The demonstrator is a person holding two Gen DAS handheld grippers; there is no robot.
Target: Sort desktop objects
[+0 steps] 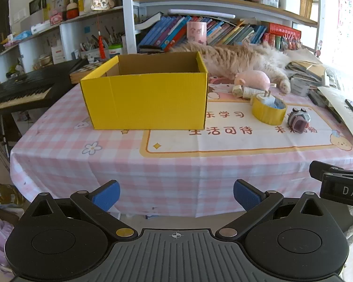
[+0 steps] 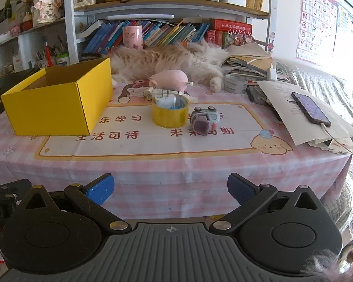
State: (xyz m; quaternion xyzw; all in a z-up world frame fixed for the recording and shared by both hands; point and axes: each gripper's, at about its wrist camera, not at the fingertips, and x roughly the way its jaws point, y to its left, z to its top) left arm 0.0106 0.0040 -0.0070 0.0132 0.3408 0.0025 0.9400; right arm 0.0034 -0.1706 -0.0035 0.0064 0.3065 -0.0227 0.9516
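**Both grippers wide, nothing picked up**

Here we are at the near edge of the bench (image 2: pixel 153 171), pink checked cloth over it, and both grippers hang short of it. The left gripper (image 1: pixel 176 195) has its jaws spread wide, only cloth between the blue pads. The right gripper (image 2: pixel 170 189) stands just as wide, gripping nothing either.

On the left of the bench stands the yellow box (image 1: pixel 148 98), open at the top, and what shows of its inside is bare cardboard. To the right of it, apart from the box, sits the yellow tape roll (image 2: pixel 170 114), lying flat with white and blue bits poking up inside its ring. Just beside the roll, on its right, is a small grey toy (image 2: pixel 203 121), tipped towards us. Behind the roll lies a pink plush pig (image 2: pixel 170 77), with a plug (image 2: pixel 148 94) and some small pieces by it.

Along the back a fluffy cat (image 2: pixel 174 58) is stretched out against the books. Far right, a phone (image 2: pixel 310 108) rests on papers, cable attached.
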